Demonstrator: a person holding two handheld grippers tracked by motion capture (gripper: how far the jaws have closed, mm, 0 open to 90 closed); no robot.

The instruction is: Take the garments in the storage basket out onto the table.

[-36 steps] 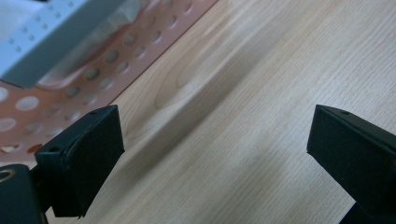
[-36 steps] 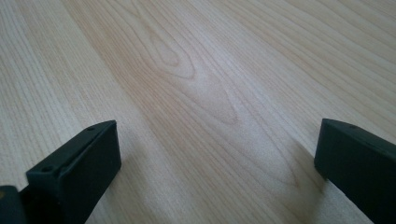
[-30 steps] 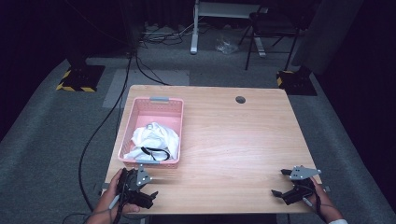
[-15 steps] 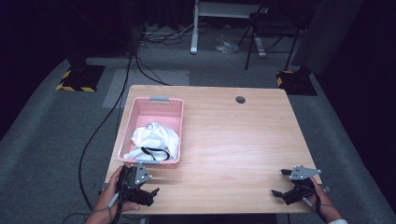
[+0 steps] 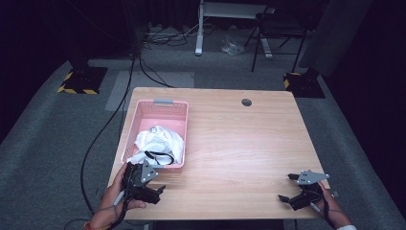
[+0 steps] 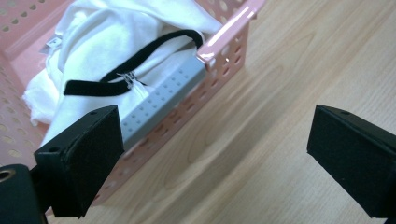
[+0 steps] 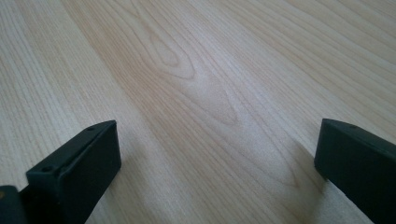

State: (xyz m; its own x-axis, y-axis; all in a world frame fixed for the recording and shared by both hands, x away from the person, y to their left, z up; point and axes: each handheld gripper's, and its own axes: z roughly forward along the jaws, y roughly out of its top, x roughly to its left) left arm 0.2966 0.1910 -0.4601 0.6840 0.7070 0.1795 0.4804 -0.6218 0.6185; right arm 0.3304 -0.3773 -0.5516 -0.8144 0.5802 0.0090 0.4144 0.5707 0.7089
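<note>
Both grippers' fingers wide — pink basket [image 5: 160,115] runs lengthwise away from the person.

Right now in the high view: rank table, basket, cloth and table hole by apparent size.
1. table
2. basket
3. cloth, lying inside the basket
4. hole
No close calls; each is clearly smaller than the one before.
</note>
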